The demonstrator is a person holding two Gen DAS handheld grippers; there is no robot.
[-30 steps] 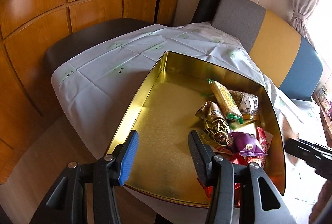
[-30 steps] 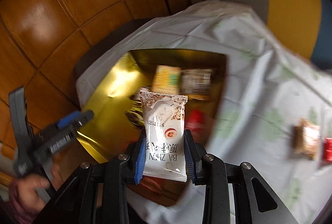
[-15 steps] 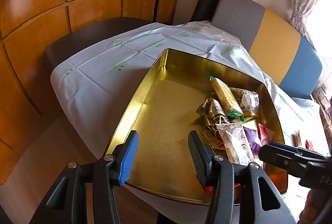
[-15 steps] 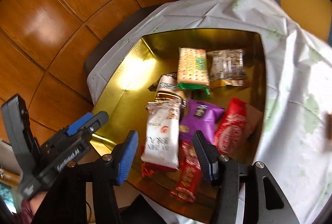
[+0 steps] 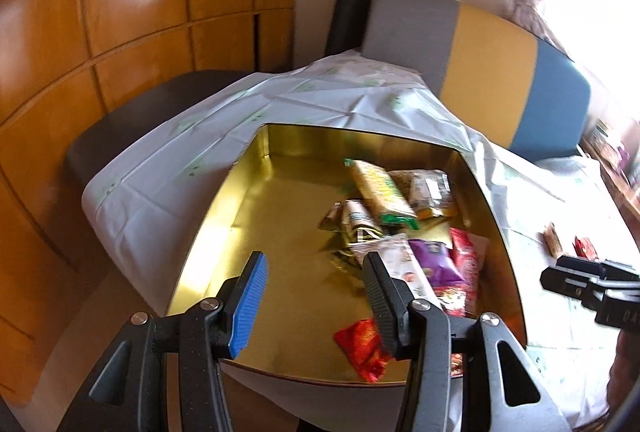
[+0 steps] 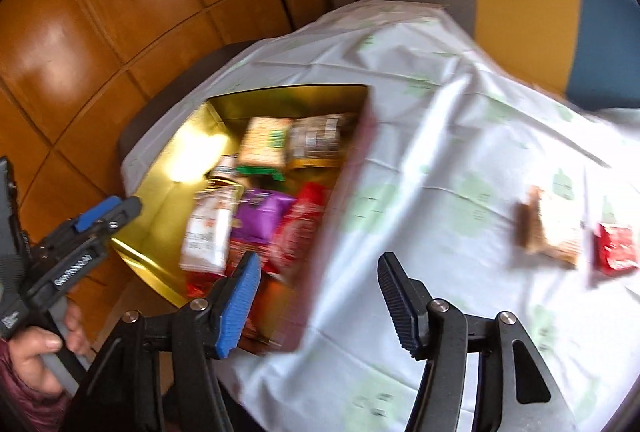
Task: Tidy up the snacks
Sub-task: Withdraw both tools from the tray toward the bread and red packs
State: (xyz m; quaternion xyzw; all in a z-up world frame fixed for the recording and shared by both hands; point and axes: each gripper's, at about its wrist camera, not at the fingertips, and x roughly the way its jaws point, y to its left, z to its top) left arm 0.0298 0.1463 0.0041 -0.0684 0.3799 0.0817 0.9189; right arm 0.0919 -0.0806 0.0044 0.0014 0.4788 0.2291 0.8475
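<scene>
Wood-panelled walls are filling the far left of the left wrist view, and a bench back (image 5: 476, 60) in grey, yellow and blue bands is standing behind the table. White tablecloth (image 5: 168, 160) with faint green print is covering the table. On it a gold tin (image 5: 224, 200) is sitting open, with snack packets piled toward its right side: a yellow-green cracker pack (image 5: 380, 192), a white packet (image 5: 404, 264) beside a purple packet (image 5: 432, 260), and a red packet (image 5: 362, 348) lying apart at the near edge. Left gripper (image 5: 314, 292) is hovering over the near left part of the tin, jaws spread wide, gripping nothing. Right gripper (image 5: 592, 284) is showing at the right edge of this view, outside the tin (its jaw state is not readable here).

Right wrist view (heavily motion-blurred): the same tin (image 6: 160, 176) is lying at left, with the cracker pack (image 6: 266, 142), white packet (image 6: 208, 228) and purple packet (image 6: 260, 216) inside it. Right gripper (image 6: 316, 296) is hanging over the tin's right wall and the cloth (image 6: 440, 136) beside it, jaws wide apart and empty. Two snacks are lying on the cloth well right of the tin: a brown-and-cream packet (image 6: 554, 228) and, just beside it, a small red packet (image 6: 616, 248). Left gripper (image 6: 100, 216) is visible at the left edge, held in a hand (image 6: 36, 352).
</scene>
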